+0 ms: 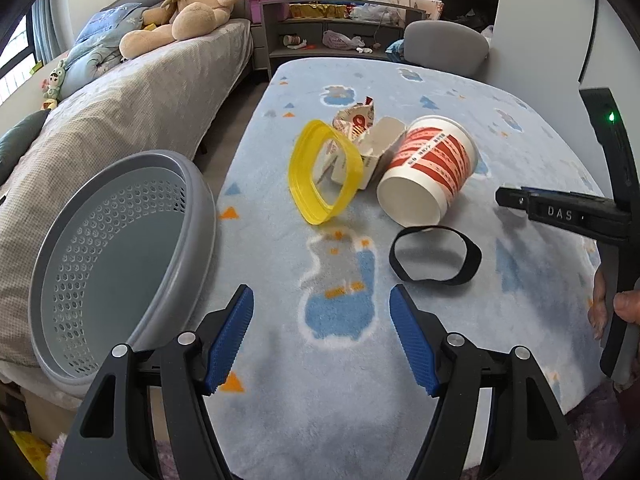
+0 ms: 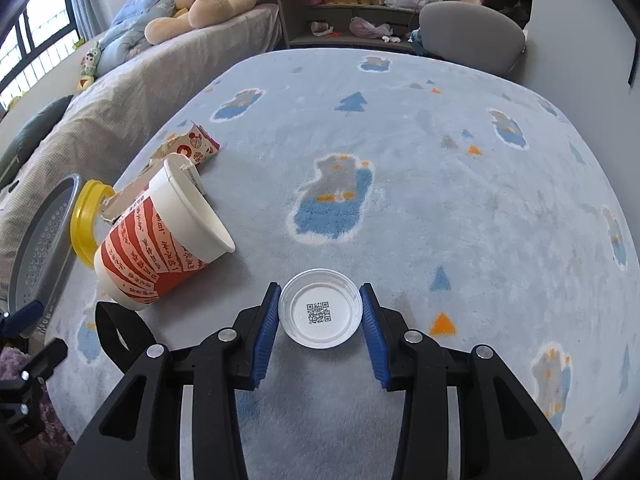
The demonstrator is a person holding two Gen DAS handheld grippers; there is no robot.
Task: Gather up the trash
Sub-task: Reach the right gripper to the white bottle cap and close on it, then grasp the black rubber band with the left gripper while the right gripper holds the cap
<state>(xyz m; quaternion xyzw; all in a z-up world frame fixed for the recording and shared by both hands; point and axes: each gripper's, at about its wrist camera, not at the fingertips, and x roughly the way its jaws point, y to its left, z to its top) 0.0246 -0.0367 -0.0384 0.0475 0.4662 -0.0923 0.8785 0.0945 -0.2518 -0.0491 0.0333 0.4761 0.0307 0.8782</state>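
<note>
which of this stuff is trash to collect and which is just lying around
For the job:
- white plastic lid, between the right gripper's fingers
- red and white paper cup
- yellow ring
- black band
- torn cartons
- grey basket

Lying about:
- teddy bear
- bed
- grey chair

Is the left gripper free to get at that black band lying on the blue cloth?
Probably yes: the left gripper is open and empty, and only bare blue cloth lies before the black band.
</note>
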